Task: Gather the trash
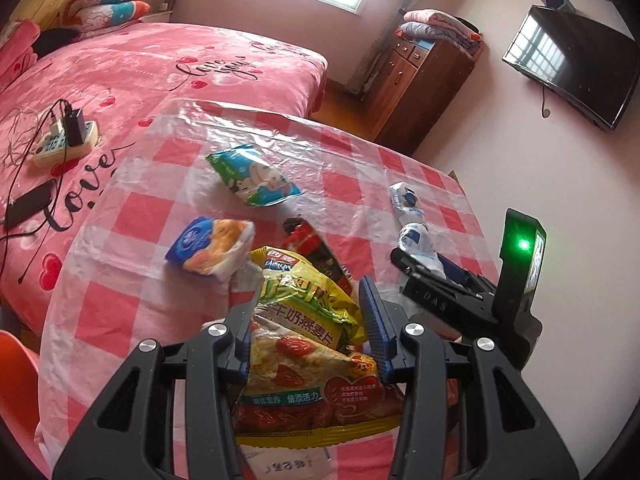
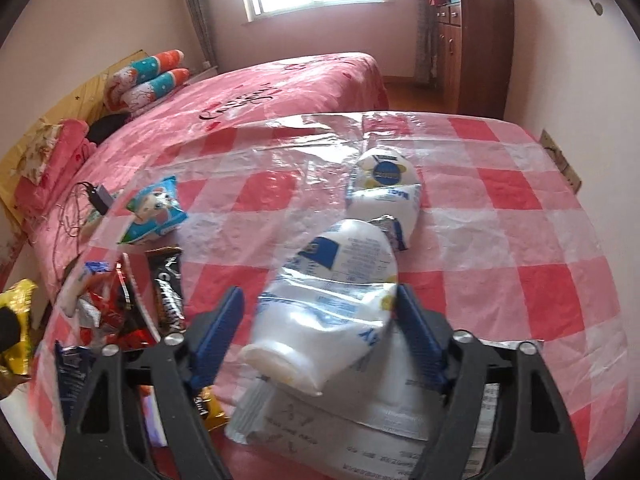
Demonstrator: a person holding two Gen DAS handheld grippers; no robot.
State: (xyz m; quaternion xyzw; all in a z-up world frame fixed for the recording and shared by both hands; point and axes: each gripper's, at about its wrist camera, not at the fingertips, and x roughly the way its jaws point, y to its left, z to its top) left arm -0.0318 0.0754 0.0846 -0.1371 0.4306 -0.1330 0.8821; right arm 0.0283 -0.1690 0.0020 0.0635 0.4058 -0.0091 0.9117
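My left gripper (image 1: 306, 292) is shut on a bundle of snack packets: a yellow-green oat packet (image 1: 308, 300) on top of a red-and-yellow one (image 1: 316, 380). In the right wrist view my right gripper (image 2: 320, 292) stands open around a crumpled white-and-blue wrapper (image 2: 340, 300). Its right pad touches the wrapper and a gap shows at the left pad. Loose on the checked table (image 1: 132, 300) lie a blue bread packet (image 1: 208, 246), a green cartoon packet (image 1: 252, 176), a dark red wrapper (image 1: 316, 248) and a second white-and-blue wrapper (image 2: 384, 184).
A black chocolate wrapper (image 2: 168, 284) and red wrappers (image 2: 108, 304) lie at the table's left. Printed papers (image 2: 400, 420) sit under my right gripper. The pink bed (image 1: 160, 68) carries a power strip (image 1: 64, 136) and phone (image 1: 28, 204). A wooden cabinet (image 1: 420, 84) stands behind.
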